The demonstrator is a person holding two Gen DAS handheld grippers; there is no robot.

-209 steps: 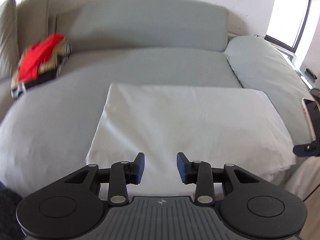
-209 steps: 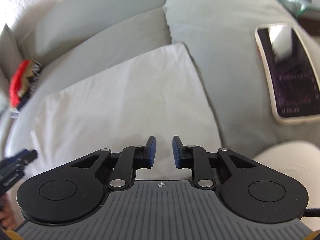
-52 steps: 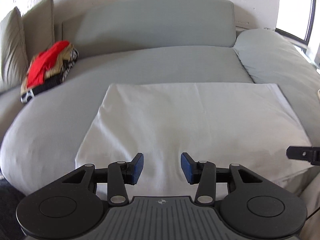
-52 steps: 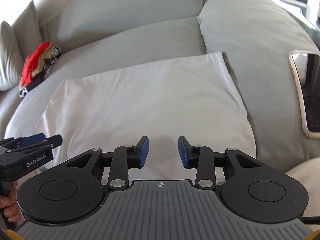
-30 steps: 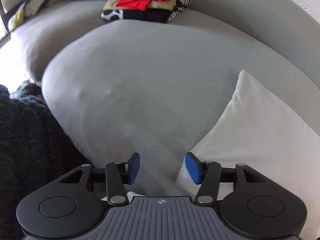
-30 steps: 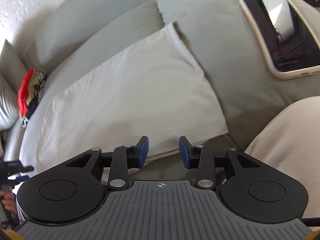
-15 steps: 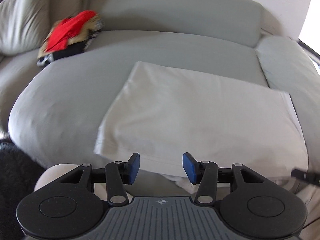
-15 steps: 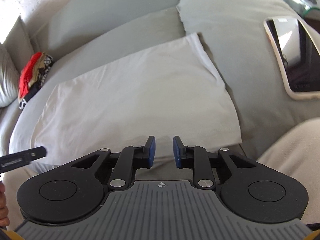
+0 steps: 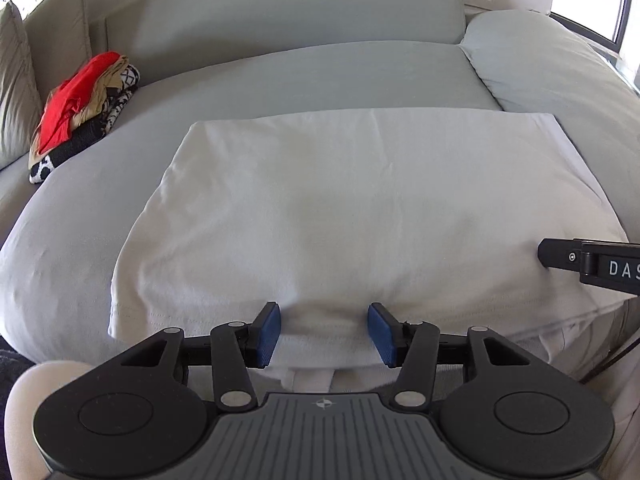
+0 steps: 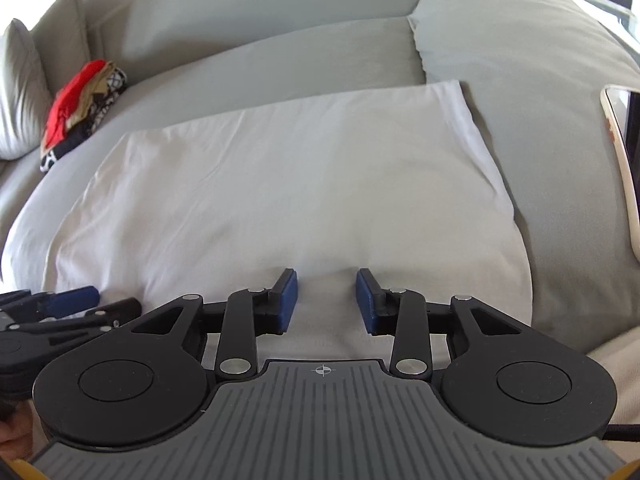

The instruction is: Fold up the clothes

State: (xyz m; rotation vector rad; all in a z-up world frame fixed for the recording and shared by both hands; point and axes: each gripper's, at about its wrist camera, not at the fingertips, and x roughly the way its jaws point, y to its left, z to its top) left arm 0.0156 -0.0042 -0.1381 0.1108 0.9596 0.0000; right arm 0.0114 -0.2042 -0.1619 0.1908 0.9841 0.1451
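Here the white garment lies spread flat on the grey sofa seat, its near hem hanging slightly over the front edge towards the person. The left gripper hovers over that hem with its jaws released, the cloth below them rather than pinched; the right gripper sits further along the same edge, its jaws opening, nothing clamped between them either. To my eye the step in hand is taking hold of the near hem for a fold away from the body, and doing it well would mean catching all the layers at matching points on each side, so the edge lifts straight and the crease lands square. The fabric looks like thin, soft cotton, faintly creased, already a tidy rectangle with a stitched hem; it should drape and slip easily. The sofa cover is smooth and rounded at the front. A stack of folded clothes, red on top, rests well apart at the far left, and a phone lies on the cushion to the right.
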